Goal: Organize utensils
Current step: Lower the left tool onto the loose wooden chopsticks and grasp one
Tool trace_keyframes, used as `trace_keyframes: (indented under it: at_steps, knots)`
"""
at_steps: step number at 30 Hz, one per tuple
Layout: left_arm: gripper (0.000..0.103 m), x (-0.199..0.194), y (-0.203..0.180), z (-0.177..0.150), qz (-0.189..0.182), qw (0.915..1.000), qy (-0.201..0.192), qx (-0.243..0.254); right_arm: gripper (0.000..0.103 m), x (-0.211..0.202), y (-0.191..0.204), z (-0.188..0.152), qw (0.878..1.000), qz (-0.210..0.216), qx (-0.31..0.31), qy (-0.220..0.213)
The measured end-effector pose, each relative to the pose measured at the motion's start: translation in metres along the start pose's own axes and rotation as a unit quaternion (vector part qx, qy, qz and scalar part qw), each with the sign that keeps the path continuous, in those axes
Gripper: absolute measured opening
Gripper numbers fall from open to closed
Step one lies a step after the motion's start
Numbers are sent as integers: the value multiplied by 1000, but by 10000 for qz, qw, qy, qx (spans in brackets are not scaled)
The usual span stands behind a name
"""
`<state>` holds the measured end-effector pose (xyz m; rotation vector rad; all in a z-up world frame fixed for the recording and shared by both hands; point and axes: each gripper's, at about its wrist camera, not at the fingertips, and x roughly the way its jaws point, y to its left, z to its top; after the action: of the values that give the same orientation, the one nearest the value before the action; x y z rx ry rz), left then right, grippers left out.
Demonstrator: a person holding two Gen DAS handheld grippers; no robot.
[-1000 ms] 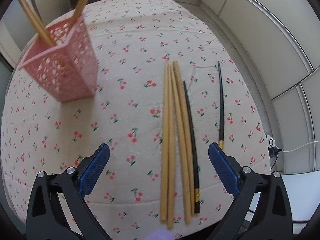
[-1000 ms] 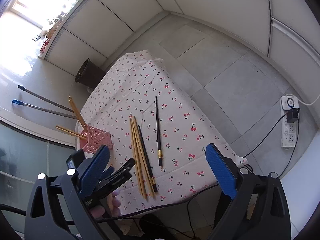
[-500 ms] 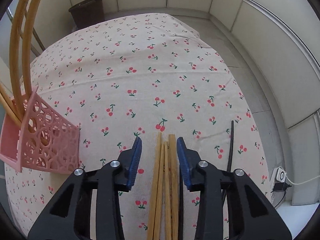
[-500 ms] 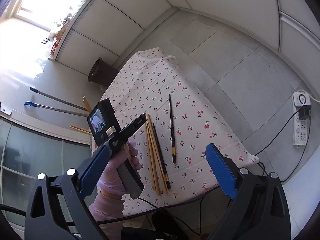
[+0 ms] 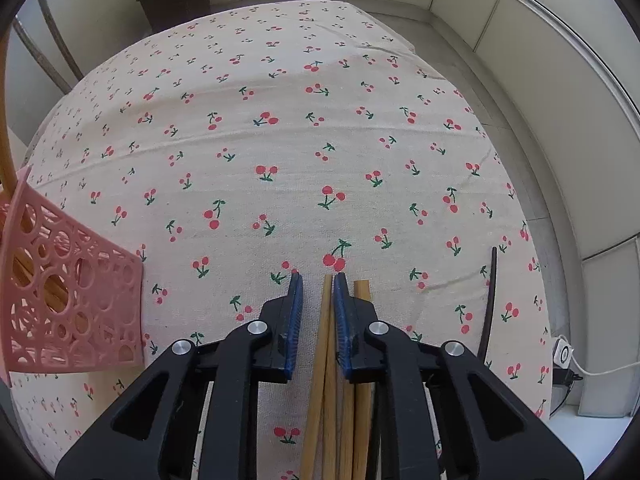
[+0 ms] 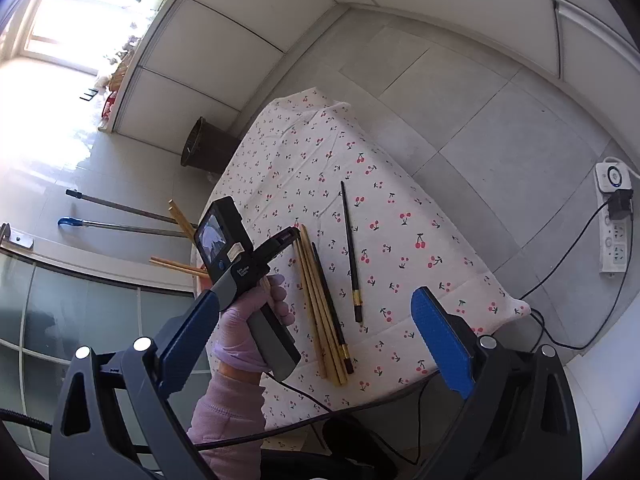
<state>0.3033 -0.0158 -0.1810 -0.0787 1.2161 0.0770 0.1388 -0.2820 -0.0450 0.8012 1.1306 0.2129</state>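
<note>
Left tool (image 5: pixel 318 312): jaws just closing around one wooden chopstick (image 5: pixel 325 320), pads not yet pressing.
Right tool (image 6: pixel 316 328): jaws wide apart, nothing between, above table (image 6: pixel 400 184).
Pink holder (image 5: pixel 60 300): left, some chopsticks inside.
Black chopstick (image 6: pixel 350 248): apart, right.

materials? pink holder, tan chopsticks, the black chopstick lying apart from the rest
Pink holder: looks like moulded plastic, matte, with cut-out round holes.
Tan chopsticks: probably bamboo or wood, unvarnished, uniform pale tan with squared ends.
Black chopstick: smooth and dark, with a gold band near the thick end; lacquered wood or plastic, can't tell.
</note>
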Motion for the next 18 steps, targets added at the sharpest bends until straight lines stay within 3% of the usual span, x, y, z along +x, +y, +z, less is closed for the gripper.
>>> trace_keyframes:
  at_steps: [3, 8, 18]
  knots:
    - [4, 4, -4, 2, 26, 9999, -52, 120, 94, 9, -2, 1, 9996, -266, -29, 52]
    - [4, -6, 3, -5, -145, 9995, -265, 59, 94, 32, -6, 5, 9977, -634, -34, 235]
    - [4, -124, 47, -68, -669, 9903, -1167, 344, 94, 118, 36, 9, 9898, -1022, -876, 459]
